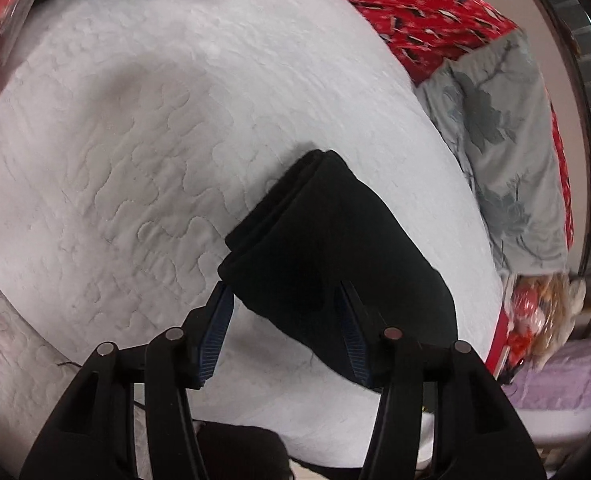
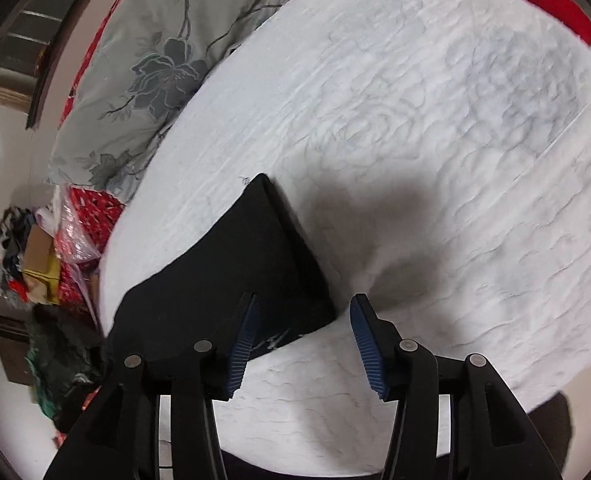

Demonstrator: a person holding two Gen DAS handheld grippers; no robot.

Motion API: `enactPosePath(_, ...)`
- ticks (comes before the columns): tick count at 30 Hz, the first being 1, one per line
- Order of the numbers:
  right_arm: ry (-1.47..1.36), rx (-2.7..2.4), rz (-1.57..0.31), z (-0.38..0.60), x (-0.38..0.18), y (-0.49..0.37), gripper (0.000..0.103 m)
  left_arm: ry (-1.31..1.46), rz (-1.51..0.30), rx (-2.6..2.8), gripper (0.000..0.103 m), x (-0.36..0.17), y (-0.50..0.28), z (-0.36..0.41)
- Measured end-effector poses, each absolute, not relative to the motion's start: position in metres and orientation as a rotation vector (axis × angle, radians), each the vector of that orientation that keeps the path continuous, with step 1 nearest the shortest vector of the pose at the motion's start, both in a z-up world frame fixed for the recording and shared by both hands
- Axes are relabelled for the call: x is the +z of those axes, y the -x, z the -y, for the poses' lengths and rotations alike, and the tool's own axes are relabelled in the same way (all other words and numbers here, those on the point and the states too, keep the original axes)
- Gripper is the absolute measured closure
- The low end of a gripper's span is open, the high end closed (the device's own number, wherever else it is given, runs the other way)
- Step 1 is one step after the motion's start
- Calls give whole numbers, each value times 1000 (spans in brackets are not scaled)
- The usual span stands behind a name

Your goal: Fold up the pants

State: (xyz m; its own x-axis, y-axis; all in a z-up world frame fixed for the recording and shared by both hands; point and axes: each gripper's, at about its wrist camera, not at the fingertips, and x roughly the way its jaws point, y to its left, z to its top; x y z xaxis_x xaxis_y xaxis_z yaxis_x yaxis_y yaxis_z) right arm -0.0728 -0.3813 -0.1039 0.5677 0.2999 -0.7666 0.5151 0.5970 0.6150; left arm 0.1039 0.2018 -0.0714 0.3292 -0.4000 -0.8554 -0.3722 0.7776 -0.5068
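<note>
white quilted bedding [image 1: 135, 152] fills both my views, with a grey flowered quilt [image 1: 507, 152] and red patterned fabric [image 1: 423, 12] bunched along its far edge. on the bed the black pants [image 1: 335, 248] lie folded into a compact stack, layered edges showing at the end away from me.

from the left wrist i see my left tool [image 1: 285, 304] with its jaws apart. one blue pad [image 1: 215, 336] sits just off the stack's edge over the bedding, the other lies over the black cloth, and neither presses on it.

from the right wrist the pants [image 2: 231, 264] reach in from the left as a dark wedge. my right tool [image 2: 303, 320] is likewise parted: one pad [image 2: 243, 344] is over the cloth's corner, the other over bare bedding [image 2: 455, 160]. nothing is gripped. a clutter of bags and clothes [image 2: 55, 256] sits beside the bed.
</note>
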Motion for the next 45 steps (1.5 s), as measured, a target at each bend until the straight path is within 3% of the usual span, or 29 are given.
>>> enactPosePath(2, -946, -144, -976, 377, -103, 67, 53, 768, -1281, -6, 52, -78, -104, -205)
enactPosePath(3, -923, -137, -971, 373, -103, 63, 59, 770, -1285, 1, 52, -81, -105, -206)
enactPosePath(4, -901, -140, -974, 371, -103, 59, 72, 763, -1292, 15, 52, -84, -107, -207)
enactPosePath(6, -866, -137, -992, 369, -106, 51, 94, 758, -1315, 37, 71, -89, -108, -210)
enactPosePath(11, -885, -104, -946, 375, -90, 64, 95, 622, -1292, 22, 77, -81, -102, -198)
enactPosePath(15, -863, -137, -1010, 372, -111, 65, 94, 625, -1300, 41, 77, -95, -100, -198)
enactPosePath(20, -849, -133, -1013, 368, -113, 62, 89, 573, -1284, 32, 74, -82, -101, -190)
enactPosePath(29, -881, -98, -924, 395, -76, 79, 61, 660, -1266, -11, 68, -55, -64, -179)
enactPosePath(33, -904, -99, -910, 411, -74, 79, 61, 650, -1281, -119, 68, -46, -51, -126)
enactPosePath(36, -908, -78, -924, 414, -78, 74, 60, 623, -1316, -195, 55, -46, -51, -70)
enactPosePath(45, -890, -7, -995, 417, -91, 61, 48, 652, -1489, -346, 54, -68, -40, 80)
